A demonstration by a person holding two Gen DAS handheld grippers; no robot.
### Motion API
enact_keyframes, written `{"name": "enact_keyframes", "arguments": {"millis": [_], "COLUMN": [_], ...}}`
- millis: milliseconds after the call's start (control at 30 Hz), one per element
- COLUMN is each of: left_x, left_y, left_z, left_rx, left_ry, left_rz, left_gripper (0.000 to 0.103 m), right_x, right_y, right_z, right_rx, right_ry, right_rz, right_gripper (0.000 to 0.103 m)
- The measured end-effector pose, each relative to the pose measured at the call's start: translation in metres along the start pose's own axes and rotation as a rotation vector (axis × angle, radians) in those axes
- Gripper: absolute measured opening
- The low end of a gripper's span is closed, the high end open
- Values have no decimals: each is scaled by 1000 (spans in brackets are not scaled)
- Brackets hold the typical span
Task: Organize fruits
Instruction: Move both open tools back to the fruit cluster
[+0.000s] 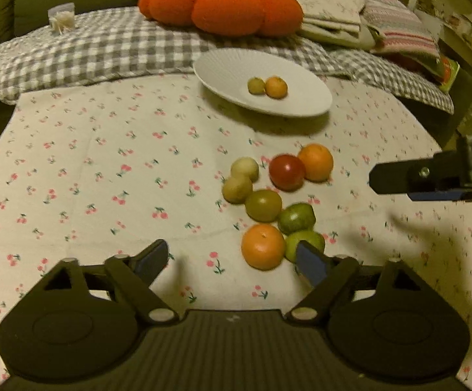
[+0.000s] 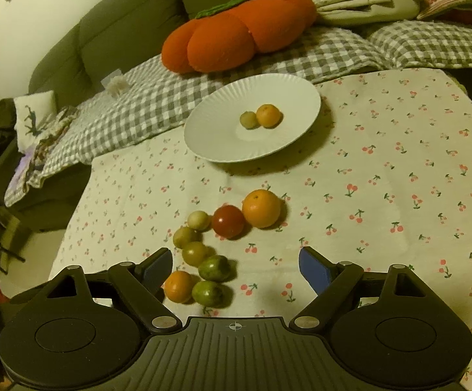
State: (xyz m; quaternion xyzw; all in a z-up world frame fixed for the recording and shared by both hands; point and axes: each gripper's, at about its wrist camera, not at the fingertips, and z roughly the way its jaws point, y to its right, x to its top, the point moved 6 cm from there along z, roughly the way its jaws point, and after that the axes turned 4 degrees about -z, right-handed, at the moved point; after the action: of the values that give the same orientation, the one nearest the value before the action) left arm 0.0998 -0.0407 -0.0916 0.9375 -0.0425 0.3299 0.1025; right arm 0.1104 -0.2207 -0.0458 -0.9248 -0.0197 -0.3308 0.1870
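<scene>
A thin printed cotton-like cloth point(image 2: 382, 163), matt and creased, covers the bench. On it the plate point(image 2: 222, 123) looks like matt white ceramic or paper with fine radial ribs toward its rim. The red tomato point(image 2: 227, 221) is smooth and glossy, catching a highlight; the orange point(image 2: 261, 208) just beside it at 3 o'clock has dull, pebbled skin. The pumpkin cushion point(image 2: 236, 36) is fuzzy plush. Both grippers, left gripper point(image 1: 232, 260) and right gripper point(image 2: 236, 270), are matt black plastic with ribbed housings, blue pads and metal pivot pins.
</scene>
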Motion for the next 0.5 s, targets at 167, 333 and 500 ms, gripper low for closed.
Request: {"name": "enact_keyframes", "arguments": {"millis": [167,333,500], "left_x": [-4,-2,0], "left_y": [3,7,10], "left_z": [7,11,16], "left_rx": [-31,-49,-81], "left_ry": [-15,-6,6], "left_rz": [4,13,6], "left_gripper": [72,64,57], "right_x": [-4,-8,-11], "right_y": [3,0,-2], "right_z": [8,12,17], "right_rx": [-9,-6,-3], "right_ry": [-21,-31,-45], "right_rz": [1,-13,-15], "right_gripper": [86,85,85]}}
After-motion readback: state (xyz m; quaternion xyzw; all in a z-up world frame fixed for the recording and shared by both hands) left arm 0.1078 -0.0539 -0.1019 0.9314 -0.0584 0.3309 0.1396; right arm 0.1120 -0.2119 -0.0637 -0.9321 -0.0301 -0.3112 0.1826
